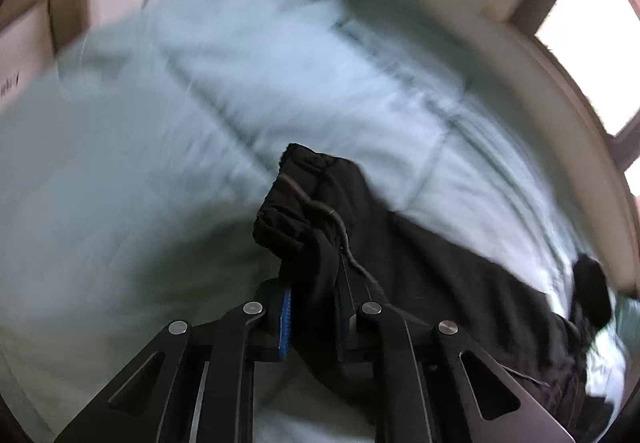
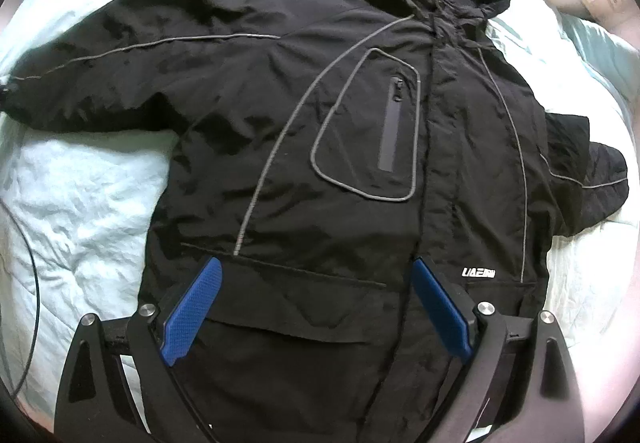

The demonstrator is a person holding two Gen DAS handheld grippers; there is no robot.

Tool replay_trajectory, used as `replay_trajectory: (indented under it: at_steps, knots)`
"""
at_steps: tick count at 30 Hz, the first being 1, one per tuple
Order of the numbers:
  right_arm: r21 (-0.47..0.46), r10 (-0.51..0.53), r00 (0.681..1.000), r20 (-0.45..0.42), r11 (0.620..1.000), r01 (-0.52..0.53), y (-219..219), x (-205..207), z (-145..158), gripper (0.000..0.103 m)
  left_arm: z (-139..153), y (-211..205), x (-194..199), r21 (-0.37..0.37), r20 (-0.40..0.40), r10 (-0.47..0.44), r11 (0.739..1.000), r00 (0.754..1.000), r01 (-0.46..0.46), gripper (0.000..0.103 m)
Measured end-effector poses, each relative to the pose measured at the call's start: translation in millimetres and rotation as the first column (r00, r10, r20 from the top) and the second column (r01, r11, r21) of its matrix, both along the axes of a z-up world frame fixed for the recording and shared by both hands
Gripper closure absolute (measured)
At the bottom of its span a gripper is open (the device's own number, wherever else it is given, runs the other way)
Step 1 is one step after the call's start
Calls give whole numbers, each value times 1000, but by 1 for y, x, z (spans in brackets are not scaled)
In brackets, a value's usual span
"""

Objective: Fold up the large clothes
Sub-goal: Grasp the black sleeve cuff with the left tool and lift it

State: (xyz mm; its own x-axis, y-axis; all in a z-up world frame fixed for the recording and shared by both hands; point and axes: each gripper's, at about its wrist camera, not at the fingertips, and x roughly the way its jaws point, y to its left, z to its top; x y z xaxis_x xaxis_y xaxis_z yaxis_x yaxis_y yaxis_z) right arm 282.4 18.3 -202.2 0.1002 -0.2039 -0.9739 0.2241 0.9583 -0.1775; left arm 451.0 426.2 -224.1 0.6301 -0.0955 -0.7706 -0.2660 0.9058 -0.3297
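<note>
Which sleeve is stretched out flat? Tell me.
The long sleeve running to the right-wrist view's left edge lies extended on the bedding. The other sleeve, at the right edge, is bunched short against the jacket.

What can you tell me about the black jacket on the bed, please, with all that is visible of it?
The black jacket lies front up and spread out on a pale quilt. Its fabric looks thin, shiny and wrinkled. Grey piping runs along the sleeves and chest and outlines a zipped chest pocket; a white logo sits near the hem, and the hood points away. The left gripper is shut on a sleeve cuff; the right gripper hangs open above the hem.
</note>
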Motion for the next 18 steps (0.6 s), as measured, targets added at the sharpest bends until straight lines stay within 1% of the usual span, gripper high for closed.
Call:
replay_trajectory:
  at_steps: [2,3,4,6,8,10,12,13,15,16,17,18]
  knots:
    - [10,-20,1000,3,1000,20,-9,-4,0,7,26,-18,-12,4,55,-62,998,997,62,89]
    - [16,-31,1000,6,999,31,-14,-6,0,7,41,-31,-17,18,84,-99,995,992,98,90]
    - [22,-42,999,9,999,42,-19,-9,0,7,56,-49,-23,38,113,-145,989,983,141,90]
    - [34,-63,998,19,997,62,-29,-15,3,7,80,-81,-32,45,158,-225,974,962,220,90]
    - [39,-79,996,35,996,77,-39,-21,7,7,99,-118,-40,55,193,-303,953,933,298,91]
    - [42,-91,995,49,995,89,-48,-26,11,7,117,-164,-51,69,221,-403,915,888,397,91]
    - [47,-105,993,59,994,102,-58,-32,13,7,128,-213,-62,77,238,-491,870,838,488,91]
    - [50,-116,991,64,992,113,-65,-35,14,7,129,-239,-71,87,238,-536,842,810,532,91]
    - [53,-138,988,69,990,134,-78,-41,15,7,129,-283,-78,110,232,-602,797,764,594,91]
    - [55,-153,986,73,987,149,-87,-46,15,7,125,-312,-83,110,222,-643,763,733,637,91]
    - [55,-169,983,74,985,166,-97,-50,15,7,119,-336,-88,100,212,-674,735,708,670,91]
    - [54,-182,981,75,983,178,-103,-53,15,7,115,-352,-92,91,205,-692,717,692,691,91]
